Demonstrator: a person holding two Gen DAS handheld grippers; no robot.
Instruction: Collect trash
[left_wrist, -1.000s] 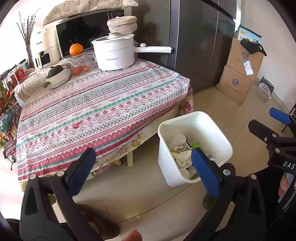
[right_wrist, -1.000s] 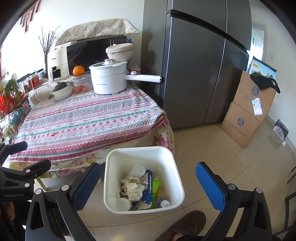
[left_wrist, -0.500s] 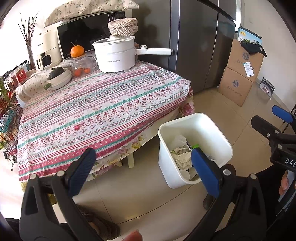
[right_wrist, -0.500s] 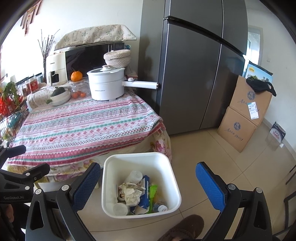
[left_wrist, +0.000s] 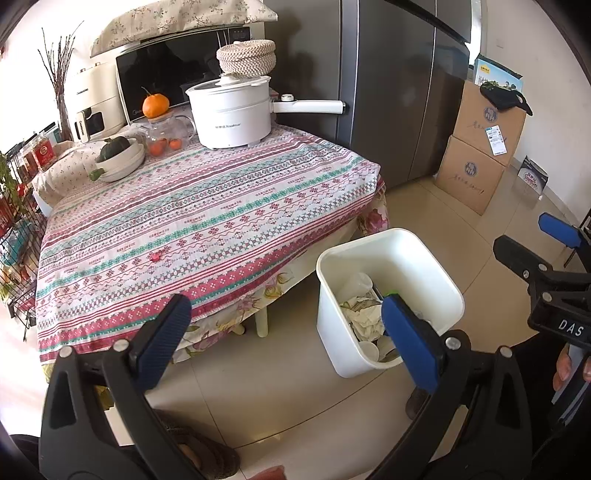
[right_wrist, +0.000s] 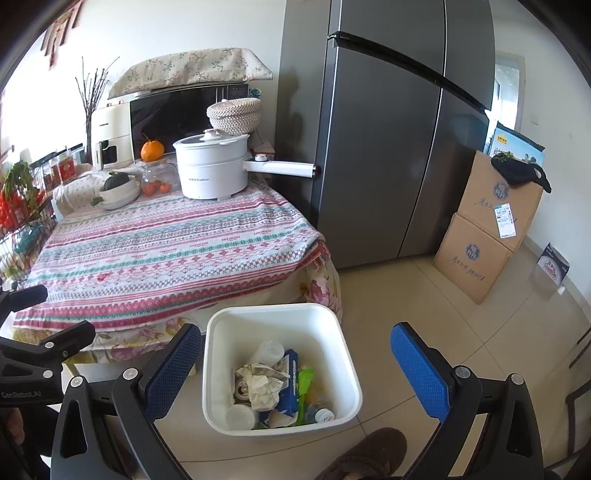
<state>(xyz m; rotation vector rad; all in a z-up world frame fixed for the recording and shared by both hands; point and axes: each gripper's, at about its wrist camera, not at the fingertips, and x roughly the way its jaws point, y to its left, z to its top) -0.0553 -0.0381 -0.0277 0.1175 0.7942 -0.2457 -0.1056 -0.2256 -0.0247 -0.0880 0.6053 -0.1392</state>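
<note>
A white trash bin stands on the tiled floor by the table's front corner; it also shows in the left wrist view. It holds crumpled paper, a white cup, a blue packet, a green wrapper and a small bottle. My right gripper is open and empty, raised above the bin. My left gripper is open and empty, to the left of the bin in front of the table edge. A small red scrap lies on the striped tablecloth.
On the table stand a white pot with a long handle, a glass jar with an orange on top, and stacked bowls. A grey fridge stands behind, cardboard boxes to the right, a wire rack at the left.
Both grippers have drawn back and risen slightly, so the table and bin look a little farther away. Both stay open and empty.
</note>
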